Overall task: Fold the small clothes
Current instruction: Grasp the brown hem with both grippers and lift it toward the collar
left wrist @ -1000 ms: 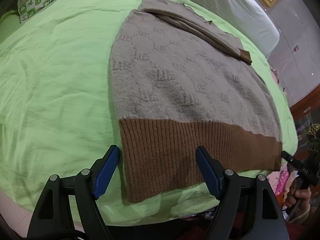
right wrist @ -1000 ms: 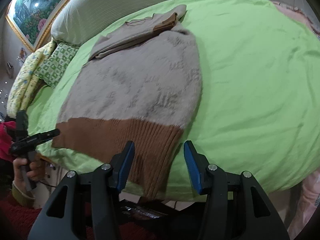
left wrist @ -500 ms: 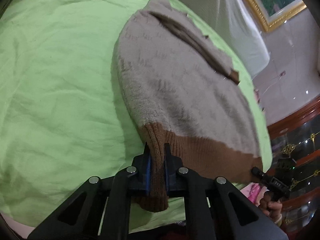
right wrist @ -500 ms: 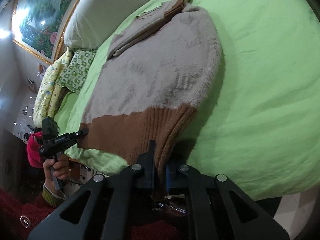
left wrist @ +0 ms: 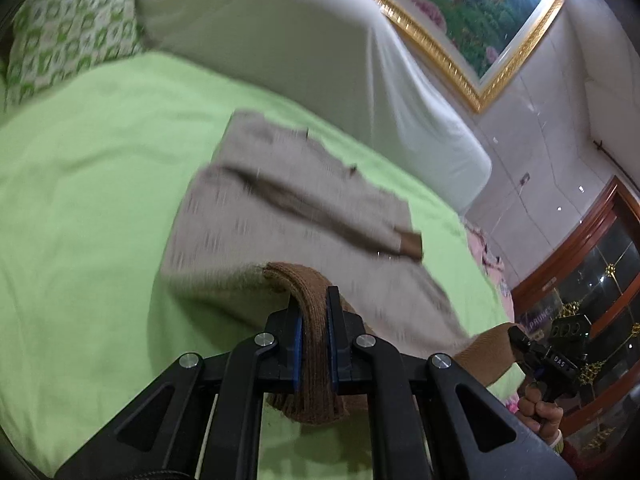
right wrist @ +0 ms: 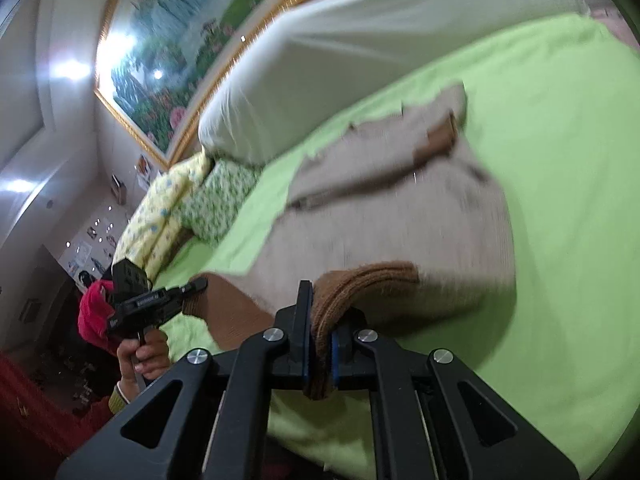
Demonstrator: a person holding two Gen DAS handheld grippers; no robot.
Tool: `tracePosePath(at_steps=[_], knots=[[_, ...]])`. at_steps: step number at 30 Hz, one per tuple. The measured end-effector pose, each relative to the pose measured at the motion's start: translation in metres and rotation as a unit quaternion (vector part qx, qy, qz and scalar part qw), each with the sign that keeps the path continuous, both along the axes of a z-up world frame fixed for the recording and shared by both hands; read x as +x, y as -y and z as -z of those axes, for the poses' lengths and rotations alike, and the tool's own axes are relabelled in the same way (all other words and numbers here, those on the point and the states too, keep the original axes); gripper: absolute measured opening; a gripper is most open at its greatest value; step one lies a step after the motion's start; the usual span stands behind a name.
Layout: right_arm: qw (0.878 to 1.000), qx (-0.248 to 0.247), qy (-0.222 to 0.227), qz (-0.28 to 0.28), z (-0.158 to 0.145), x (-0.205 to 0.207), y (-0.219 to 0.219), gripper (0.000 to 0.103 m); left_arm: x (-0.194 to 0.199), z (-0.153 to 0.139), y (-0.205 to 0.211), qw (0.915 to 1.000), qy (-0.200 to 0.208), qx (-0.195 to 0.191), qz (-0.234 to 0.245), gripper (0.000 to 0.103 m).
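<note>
I have two tongs, left tongs (left wrist: 313,322) and right tongs (right wrist: 317,322), each clenched on the brown hem (left wrist: 308,300) of one sweater (left wrist: 280,216) on one green bed (left wrist: 80,200).

Motion blur, fisheye edges (ceiling-light glare)

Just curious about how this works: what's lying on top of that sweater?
A folded sleeve with a brown cuff lies across the sweater. Both grippers, left and right, pinch its brown hem, lifted over the body. What lies under the sleeve is hidden.
</note>
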State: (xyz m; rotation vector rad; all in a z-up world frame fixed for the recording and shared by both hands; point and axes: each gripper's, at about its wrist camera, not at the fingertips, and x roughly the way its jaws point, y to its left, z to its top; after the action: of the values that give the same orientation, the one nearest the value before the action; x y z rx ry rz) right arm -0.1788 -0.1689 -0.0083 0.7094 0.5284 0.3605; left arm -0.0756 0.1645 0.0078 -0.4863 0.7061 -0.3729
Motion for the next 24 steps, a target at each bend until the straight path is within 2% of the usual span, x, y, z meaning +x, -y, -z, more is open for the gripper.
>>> tracePosePath(at_steps=[4,9,17,24], knots=[[0.999,0.011,0.033,0.016,-0.019,0.035,0.022,0.008,0.038,-0.018,-0.004,0.9997,0.015,-0.015,-0.013,0.008],[0.998,-0.015,0.051,0.024,-0.042,0.086,0.042,0.008,0.097,-0.038,0.001,0.9991,0.035,-0.002,-0.023,0.008],[0.998,-0.03,0.049,0.028,-0.046,0.188,0.077,0.008,0.204,-0.037,0.026,0.9985,0.02,0.046,-0.023,0.008],[0.998,-0.019,0.023,0.049,-0.029,0.284,0.109,0.008,0.308,-0.018,0.033,0.9976,-0.011,0.059,-0.034,0.008]])
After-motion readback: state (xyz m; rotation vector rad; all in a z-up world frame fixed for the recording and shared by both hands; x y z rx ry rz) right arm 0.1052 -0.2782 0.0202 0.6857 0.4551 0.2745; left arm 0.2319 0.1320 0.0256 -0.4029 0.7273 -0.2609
